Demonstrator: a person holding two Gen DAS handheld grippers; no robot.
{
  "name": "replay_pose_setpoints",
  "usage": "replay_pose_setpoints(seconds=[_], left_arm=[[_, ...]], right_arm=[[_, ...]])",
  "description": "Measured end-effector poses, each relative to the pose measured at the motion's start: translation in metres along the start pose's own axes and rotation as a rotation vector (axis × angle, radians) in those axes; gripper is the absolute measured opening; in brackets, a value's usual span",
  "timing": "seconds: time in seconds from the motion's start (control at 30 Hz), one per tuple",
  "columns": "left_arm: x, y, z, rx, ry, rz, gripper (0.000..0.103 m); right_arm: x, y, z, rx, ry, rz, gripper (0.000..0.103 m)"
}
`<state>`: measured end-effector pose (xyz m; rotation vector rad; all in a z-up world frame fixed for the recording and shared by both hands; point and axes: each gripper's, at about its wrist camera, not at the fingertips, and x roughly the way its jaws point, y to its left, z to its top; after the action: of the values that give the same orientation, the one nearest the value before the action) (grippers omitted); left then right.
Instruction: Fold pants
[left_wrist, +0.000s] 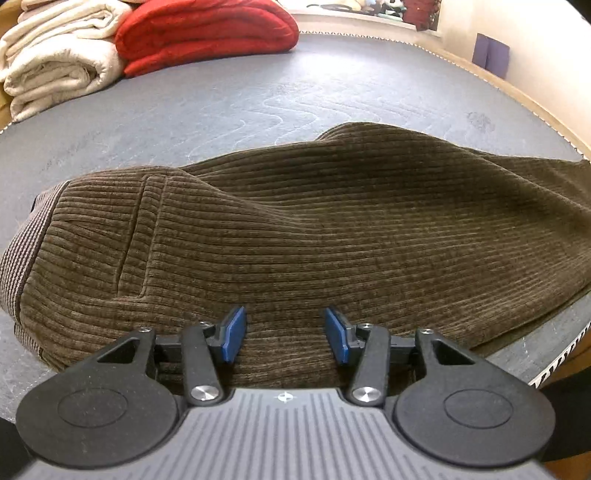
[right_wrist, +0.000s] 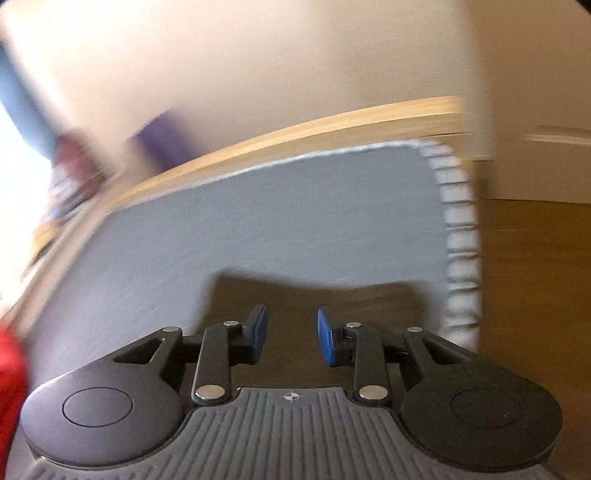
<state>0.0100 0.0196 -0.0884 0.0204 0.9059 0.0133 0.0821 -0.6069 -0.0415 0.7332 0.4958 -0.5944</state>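
Left wrist view: the left gripper (left_wrist: 285, 334) is seen w/ jaws roughly half apart, blue pads (left_wrist: 233, 334) hanging over the brown corduroy pants (left_wrist: 295, 236); nothing is pinched between them. The pants are spread in a rumpled heap across the grey mattress (left_wrist: 221, 103), waistband to the left. Cream blankets (left_wrist: 55, 62) and a red blanket (left_wrist: 207, 33) are stacked at the far left corner. Right wrist view, blurred: the right gripper (right_wrist: 291, 336) is held w/ jaws part open, empty, above a pants end near the mattress corner.
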Motion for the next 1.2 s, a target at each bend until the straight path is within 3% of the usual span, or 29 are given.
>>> replay_pose_setpoints(seconds=[0.13,0.17,0.37,0.47,0.5,0.6,0.7,0.83,0.87,0.97,1.07,1.13,1.2], left_arm=[[0.001,0.003,-0.003,0.002,-0.010,-0.011,0.053],[0.000,0.004,-0.004,0.006,-0.015,-0.012,0.053],[-0.004,-0.004,-0.013,0.026,-0.029,0.000,0.054],[-0.004,-0.008,-0.013,0.031,-0.032,0.010,0.054],[-0.003,-0.009,-0.013,0.033,-0.033,0.015,0.054],[-0.003,-0.014,-0.014,0.044,-0.038,0.029,0.054],[-0.004,-0.015,-0.014,0.039,-0.039,0.033,0.054],[-0.007,-0.018,-0.014,0.042,-0.040,0.039,0.054],[-0.007,-0.018,-0.014,0.040,-0.041,0.039,0.054],[-0.009,-0.017,-0.014,0.036,-0.044,0.036,0.054],[-0.014,-0.013,-0.010,0.012,-0.068,0.032,0.054],[-0.020,-0.008,-0.006,-0.021,-0.105,0.032,0.054],[-0.023,0.000,-0.003,-0.072,-0.124,0.024,0.054]], right_arm=[[0.029,0.050,-0.008,-0.131,0.090,0.128,0.054],[0.040,0.060,-0.010,-0.144,0.119,0.132,0.055],[0.105,0.077,-0.028,-0.059,0.256,0.051,0.056],[0.116,0.083,-0.029,-0.047,0.240,0.013,0.057],[0.118,0.088,-0.028,-0.076,0.228,0.003,0.055],[0.130,0.100,-0.032,-0.198,0.201,-0.100,0.007],[0.135,0.098,-0.027,-0.183,0.176,-0.119,0.005],[0.125,0.088,-0.007,-0.077,0.012,-0.133,0.005],[0.133,0.084,-0.006,-0.056,0.047,-0.116,0.005],[0.150,0.075,-0.008,-0.044,0.127,-0.110,0.007],[0.150,0.083,0.001,-0.066,0.163,-0.092,0.023],[0.138,0.081,0.006,-0.061,0.148,-0.044,0.042],[0.123,0.082,0.012,-0.102,0.116,-0.030,0.044]])
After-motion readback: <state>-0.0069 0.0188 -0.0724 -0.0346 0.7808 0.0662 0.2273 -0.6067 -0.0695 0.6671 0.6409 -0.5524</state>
